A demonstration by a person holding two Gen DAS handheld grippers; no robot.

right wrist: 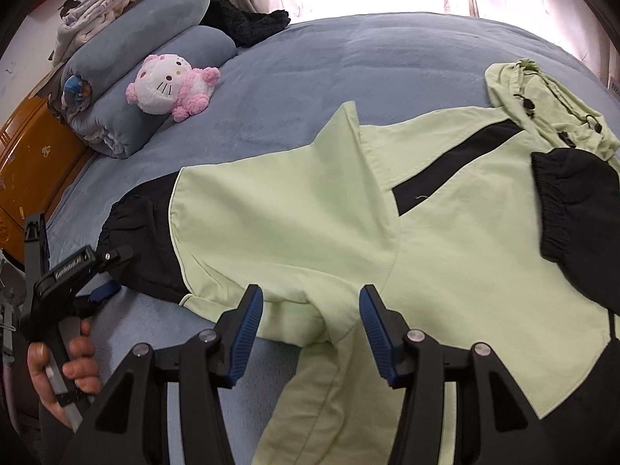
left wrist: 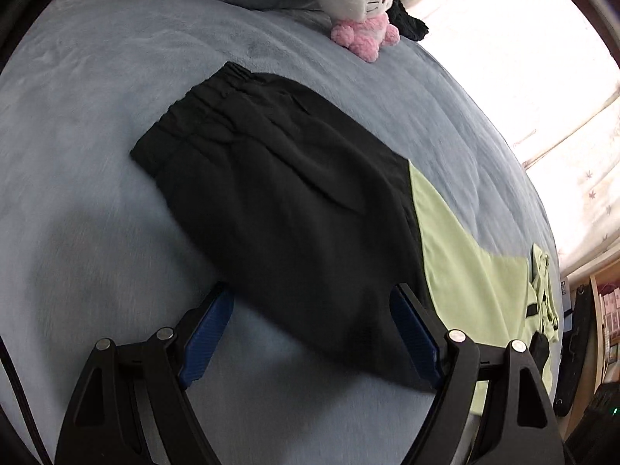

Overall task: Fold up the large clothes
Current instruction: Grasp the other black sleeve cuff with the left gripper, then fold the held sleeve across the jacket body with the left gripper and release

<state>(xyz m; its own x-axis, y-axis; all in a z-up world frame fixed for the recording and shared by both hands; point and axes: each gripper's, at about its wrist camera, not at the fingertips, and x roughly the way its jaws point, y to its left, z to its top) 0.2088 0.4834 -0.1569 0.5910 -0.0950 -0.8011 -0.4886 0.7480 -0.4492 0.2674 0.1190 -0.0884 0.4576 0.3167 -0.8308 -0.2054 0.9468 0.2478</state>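
Note:
A light green and black jacket (right wrist: 310, 213) lies spread on the blue bed cover (right wrist: 348, 58), its hood (right wrist: 542, 104) at the far right. A black sleeve with an elastic cuff (right wrist: 562, 201) is folded over the right side. My right gripper (right wrist: 310, 317) hangs over the near green edge; a bump of green cloth sits between its blue pads (right wrist: 248, 325), which stand apart from it. In the left wrist view the jacket's black hem part (left wrist: 290, 193) fills the middle. My left gripper (left wrist: 312, 294) is wide open, straddling the near black corner. A hand holds the left gripper (right wrist: 112, 271) by that end.
A pink and white plush toy (right wrist: 170, 85) lies beside rolled blue blankets (right wrist: 147, 77) at the bed's far left. An orange wooden board (right wrist: 23, 147) borders the left side. Bright curtains (left wrist: 523, 58) hang behind the bed. Shelves (left wrist: 604, 310) stand past the bed's right edge.

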